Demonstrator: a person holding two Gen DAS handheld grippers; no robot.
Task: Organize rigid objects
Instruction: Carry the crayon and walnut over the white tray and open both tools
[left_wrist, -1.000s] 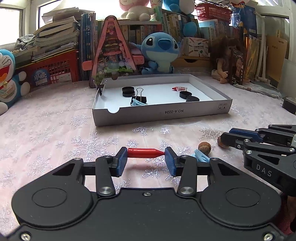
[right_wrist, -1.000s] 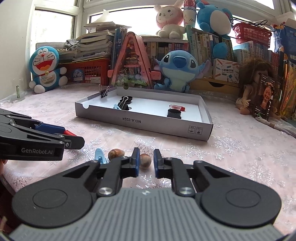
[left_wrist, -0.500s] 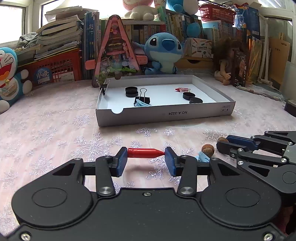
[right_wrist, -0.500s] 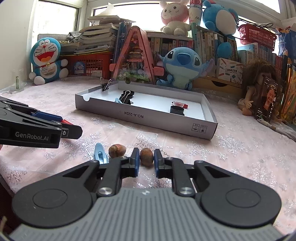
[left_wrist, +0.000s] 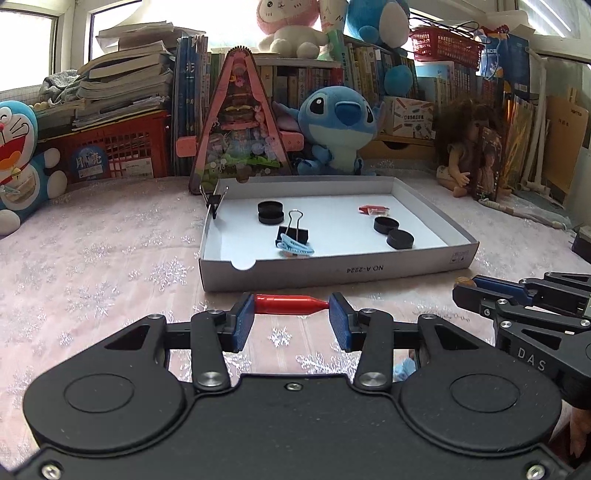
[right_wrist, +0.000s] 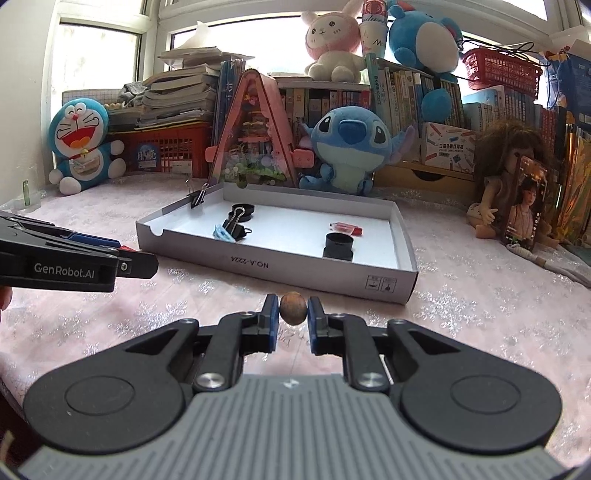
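Observation:
My left gripper is shut on a red, pointed cylinder, held crosswise between its blue pads just short of the tray. My right gripper is shut on a small brown nut, lifted off the cloth. The shallow white tray, also in the right wrist view, lies straight ahead of both. It holds black round caps, a black binder clip, a blue clip and a small red item. In each view the other gripper shows at the side: the right gripper and the left gripper.
A blue clip lies on the snowflake cloth behind my left fingers. Another binder clip is clamped on the tray's far left corner. Plush toys, a pink triangular display, books, a red basket and a doll crowd the back.
Both grippers have risen and come closer to the tray, each keeping its object. The second nut and the blue clip on the cloth have dropped out of the right wrist view.

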